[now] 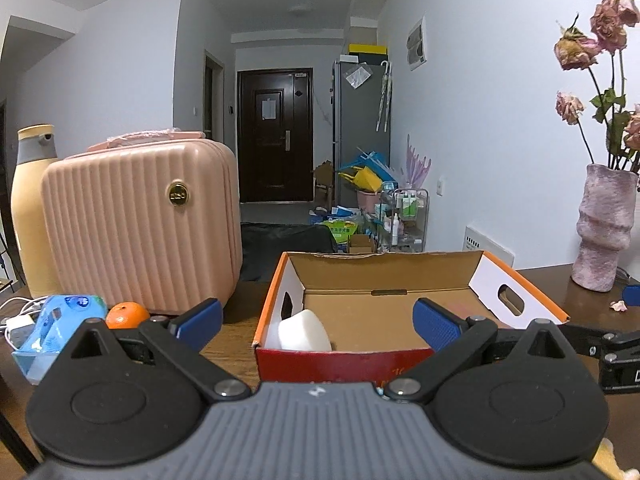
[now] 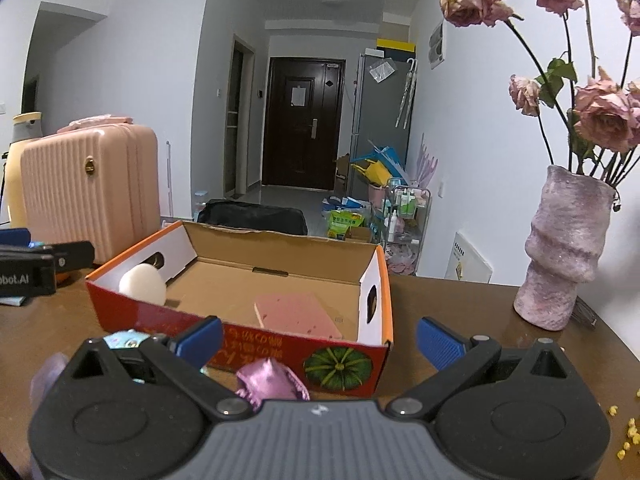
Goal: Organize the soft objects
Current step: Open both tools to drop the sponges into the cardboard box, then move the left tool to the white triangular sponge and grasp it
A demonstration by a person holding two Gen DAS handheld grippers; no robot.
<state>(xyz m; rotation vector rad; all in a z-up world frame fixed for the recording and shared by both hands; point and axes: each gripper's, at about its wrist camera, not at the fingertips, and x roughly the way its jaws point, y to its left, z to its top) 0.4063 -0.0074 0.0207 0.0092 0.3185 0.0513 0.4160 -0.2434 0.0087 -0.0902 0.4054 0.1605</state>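
Observation:
An open cardboard box with red and orange sides stands on the wooden table; it also shows in the right wrist view. A white soft block leans in its left corner, also seen in the right wrist view. A pink sponge lies in the box. A shiny purple soft object lies on the table in front of the box, just before my right gripper, which is open and empty. My left gripper is open and empty, facing the box's front wall.
A pink suitcase and a cream bottle stand left of the box. An orange and a blue tissue pack lie by the suitcase. A pink vase with dried roses stands at the right. Yellow crumbs lie nearby.

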